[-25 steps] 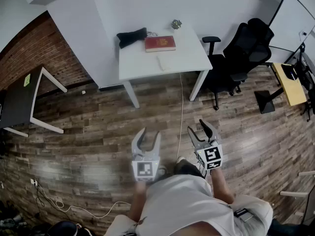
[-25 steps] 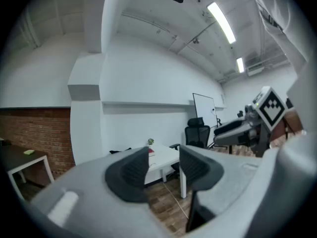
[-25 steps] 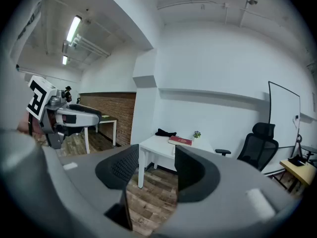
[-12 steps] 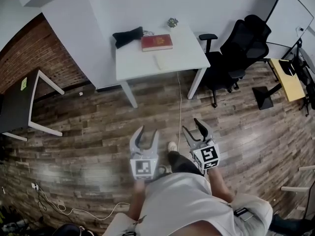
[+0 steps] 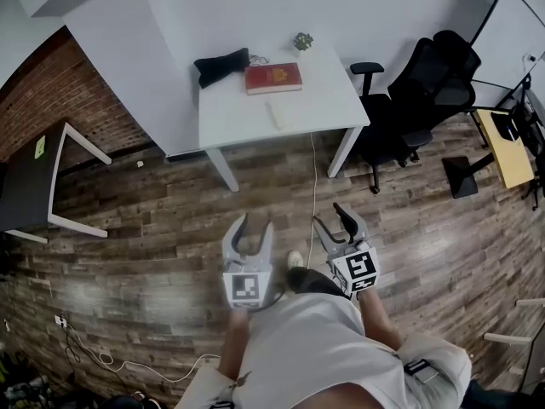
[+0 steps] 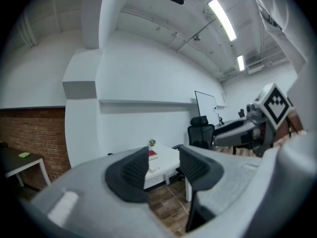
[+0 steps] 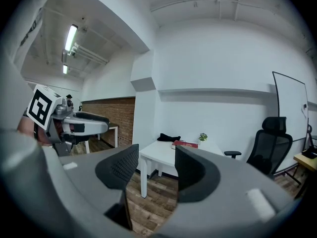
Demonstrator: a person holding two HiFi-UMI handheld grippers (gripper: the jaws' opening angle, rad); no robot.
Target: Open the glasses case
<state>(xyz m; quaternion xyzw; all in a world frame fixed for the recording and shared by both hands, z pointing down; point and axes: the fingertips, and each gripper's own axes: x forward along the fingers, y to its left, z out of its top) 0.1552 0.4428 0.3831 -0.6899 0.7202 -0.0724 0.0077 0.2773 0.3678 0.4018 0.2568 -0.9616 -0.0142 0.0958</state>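
A white table [image 5: 247, 113] stands far ahead against the wall. On it lie a black soft case or pouch [image 5: 221, 65], a red book [image 5: 273, 77], a small plant [image 5: 303, 41] and a pale oblong thing [image 5: 277, 113]; I cannot tell which one is the glasses case. My left gripper [image 5: 254, 225] and right gripper [image 5: 332, 218] are held side by side over the wood floor, well short of the table. Both point level at it, open, with nothing between the jaws. The table [image 6: 161, 168] shows through the left gripper [image 6: 163, 165], and the table [image 7: 158, 155] through the right gripper [image 7: 156, 170].
A black office chair [image 5: 426, 83] stands to the right of the table, with a cable [image 5: 313, 186] trailing down the floor from it. A dark desk [image 5: 34, 173] stands at the left by the brick wall. A yellow-topped stand [image 5: 502, 147] is at the far right.
Both grippers have moved forward toward the table along with the person. Their jaws stand as wide as before.
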